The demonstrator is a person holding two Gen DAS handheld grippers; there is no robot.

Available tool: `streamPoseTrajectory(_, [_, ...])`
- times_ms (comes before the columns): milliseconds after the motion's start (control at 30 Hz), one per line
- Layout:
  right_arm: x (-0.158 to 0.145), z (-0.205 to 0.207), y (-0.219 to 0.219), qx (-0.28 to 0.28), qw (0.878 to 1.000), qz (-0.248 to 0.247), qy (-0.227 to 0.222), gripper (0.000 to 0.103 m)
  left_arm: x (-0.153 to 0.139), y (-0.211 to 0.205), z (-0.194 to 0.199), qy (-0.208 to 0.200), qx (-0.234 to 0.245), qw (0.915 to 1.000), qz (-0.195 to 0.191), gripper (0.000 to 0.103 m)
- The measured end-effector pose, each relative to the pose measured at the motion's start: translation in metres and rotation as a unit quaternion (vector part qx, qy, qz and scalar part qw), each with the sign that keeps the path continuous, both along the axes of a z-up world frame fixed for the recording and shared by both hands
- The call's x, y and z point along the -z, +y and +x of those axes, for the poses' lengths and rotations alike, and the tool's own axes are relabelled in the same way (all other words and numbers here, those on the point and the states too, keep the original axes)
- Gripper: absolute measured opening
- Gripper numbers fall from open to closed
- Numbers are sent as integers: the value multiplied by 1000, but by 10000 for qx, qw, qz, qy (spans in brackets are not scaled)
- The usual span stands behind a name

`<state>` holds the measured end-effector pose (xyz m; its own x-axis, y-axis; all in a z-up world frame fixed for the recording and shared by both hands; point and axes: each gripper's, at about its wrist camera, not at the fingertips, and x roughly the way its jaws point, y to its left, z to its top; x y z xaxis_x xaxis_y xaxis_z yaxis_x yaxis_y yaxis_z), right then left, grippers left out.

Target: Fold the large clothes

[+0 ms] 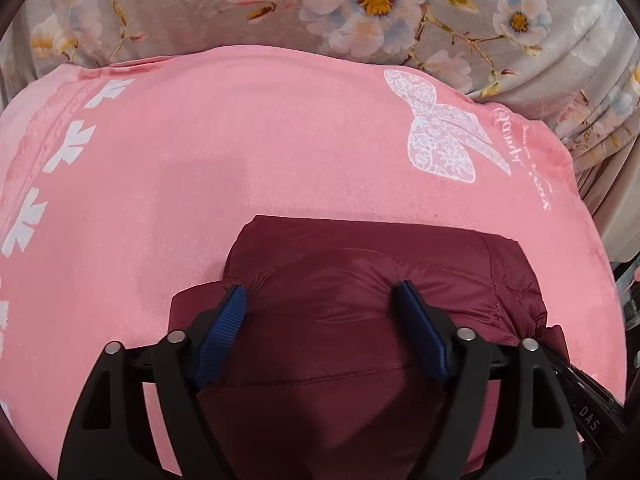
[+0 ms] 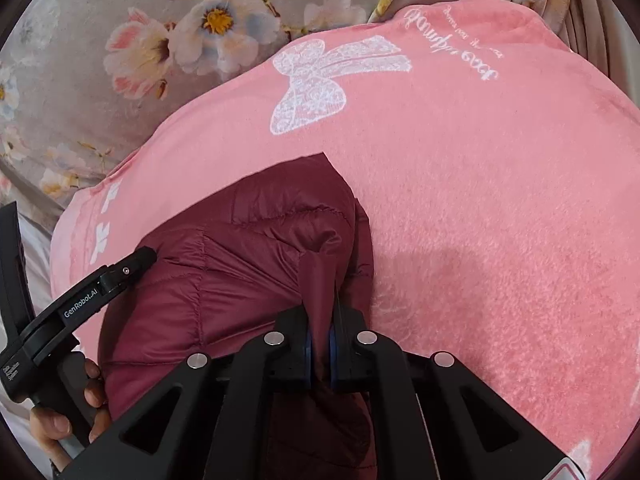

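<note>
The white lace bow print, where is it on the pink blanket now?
The white lace bow print sits on the pink blanket near its far edge, beside the floral sheet, beyond the maroon jacket; upper right in the left wrist view.

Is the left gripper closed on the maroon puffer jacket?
No, the left gripper stands open, its blue pads spread wide apart over the maroon puffer jacket without pinching it.

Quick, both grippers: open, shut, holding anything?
Left gripper: open, pads apart over the maroon puffer jacket, nothing pinched.
Right gripper: shut on a fold of the jacket.
</note>
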<state>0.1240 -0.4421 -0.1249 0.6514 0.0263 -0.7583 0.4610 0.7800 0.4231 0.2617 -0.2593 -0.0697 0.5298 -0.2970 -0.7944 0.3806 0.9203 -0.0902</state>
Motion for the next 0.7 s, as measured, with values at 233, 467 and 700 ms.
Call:
streamPoseTrajectory(233, [25, 0, 5, 4, 9999, -49, -158, 9, 15, -6, -7, -424, 57, 9989, 180, 88])
streamPoseTrajectory(467, [33, -4, 8, 117, 9991, -125, -392, 9, 24, -13, -12, -732, 45, 9965, 397, 90])
streamPoseTrajectory(700, [31, -7, -1, 102, 9990, 123, -416, 13, 28, -19, -13, -797, 50, 9949, 615, 91])
